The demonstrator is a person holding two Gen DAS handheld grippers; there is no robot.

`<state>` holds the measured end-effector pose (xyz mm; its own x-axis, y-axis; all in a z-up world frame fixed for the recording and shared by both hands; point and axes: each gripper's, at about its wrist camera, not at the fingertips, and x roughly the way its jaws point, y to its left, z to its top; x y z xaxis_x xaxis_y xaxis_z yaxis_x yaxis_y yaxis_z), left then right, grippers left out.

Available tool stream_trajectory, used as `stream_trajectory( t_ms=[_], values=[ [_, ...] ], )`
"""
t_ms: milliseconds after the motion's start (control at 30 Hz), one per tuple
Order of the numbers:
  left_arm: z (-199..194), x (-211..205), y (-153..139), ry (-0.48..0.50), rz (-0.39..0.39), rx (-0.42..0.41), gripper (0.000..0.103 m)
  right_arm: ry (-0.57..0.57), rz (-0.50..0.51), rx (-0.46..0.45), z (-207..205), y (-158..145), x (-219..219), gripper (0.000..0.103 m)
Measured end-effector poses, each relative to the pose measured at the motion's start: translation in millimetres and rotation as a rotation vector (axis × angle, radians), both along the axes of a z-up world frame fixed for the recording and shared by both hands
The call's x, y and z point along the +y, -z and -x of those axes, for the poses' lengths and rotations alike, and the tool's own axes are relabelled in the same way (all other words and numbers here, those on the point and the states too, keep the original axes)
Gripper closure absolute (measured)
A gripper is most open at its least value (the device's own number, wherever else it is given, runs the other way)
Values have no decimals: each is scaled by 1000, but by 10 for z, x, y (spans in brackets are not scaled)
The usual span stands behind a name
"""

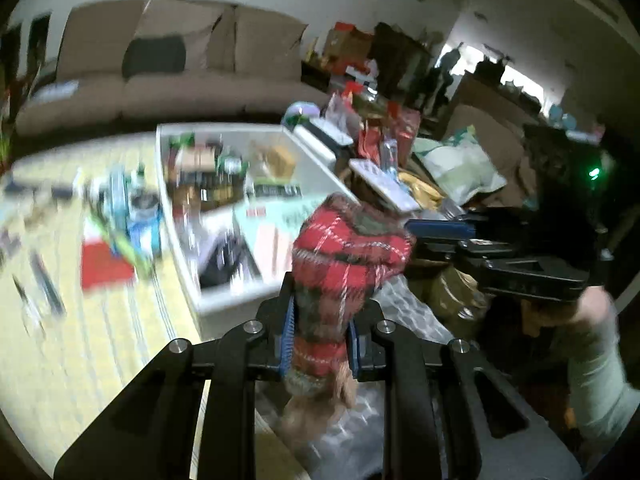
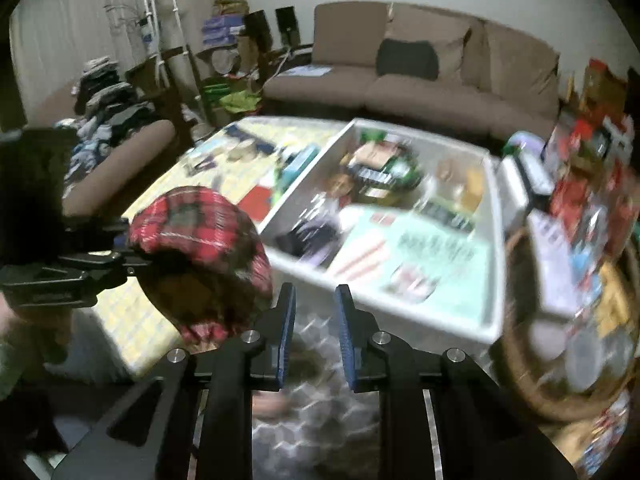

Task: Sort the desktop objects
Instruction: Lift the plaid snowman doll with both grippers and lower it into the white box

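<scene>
left gripper (image 1: 322, 344): clamped on a red plaid cloth thing (image 1: 346, 248) with a tan underside, held up in the air over the grey patterned rug (image 2: 320, 420)
right gripper (image 2: 316, 332): nothing in it, blue pads (image 2: 345, 332) with a gap between them
white bin (image 2: 494, 248): on the yellow table (image 1: 120, 352), stuffed with boxes, a mint-green paper (image 2: 436, 256), dark packets; too blurry to name most of it
wicker basket (image 2: 516, 344): right of the bin, piled with mixed packets
table top: loose small stuff left of the bin
</scene>
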<state>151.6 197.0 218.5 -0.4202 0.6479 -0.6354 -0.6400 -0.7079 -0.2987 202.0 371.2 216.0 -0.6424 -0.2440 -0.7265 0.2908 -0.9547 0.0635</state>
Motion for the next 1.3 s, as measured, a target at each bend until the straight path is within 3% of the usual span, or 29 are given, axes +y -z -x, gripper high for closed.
stream_trajectory(
  t_ms=[33, 133, 167, 333, 467, 567, 700, 833, 867, 900, 1033, 1133, 1300],
  values=[
    [59, 70, -32, 6, 22, 11, 84, 12, 10, -3, 44, -47, 48, 78],
    [186, 193, 18, 24, 66, 5, 84, 27, 54, -13, 16, 40, 145, 23],
    [212, 194, 76, 23, 78, -3, 84, 26, 62, -15, -37, 136, 157, 21],
    [328, 63, 246, -9, 21, -77, 85, 28, 142, -99, -277, 844, 88, 21],
    [309, 80, 84, -14, -27, -78, 85, 39, 239, -87, -331, 1064, -116, 21],
    [266, 122, -196, 2, -83, -63, 85, 40, 326, -35, -319, 1028, -212, 20],
    [161, 241, -641, 26, -115, -8, 85, 54, 370, 62, -223, 802, -303, 20],
    [147, 376, -936, 21, -121, 44, 85, 112, 341, 183, -138, 512, -253, 23],
    [181, 404, -994, 19, -137, 48, 85, 118, 328, 209, -95, 427, -223, 41],
    [217, 422, -1030, 17, -151, 46, 85, 107, 310, 212, -26, 361, -209, 51],
    [471, 473, -1185, -6, -226, 45, 85, 83, 230, 217, 341, 84, -23, 54],
    [741, 459, -1245, -54, -253, 66, 85, 67, 114, 238, 629, -170, 145, 55],
    [1408, 465, -868, -163, -211, 41, 85, -27, -213, 208, 1297, -296, 324, 55]
  ],
)
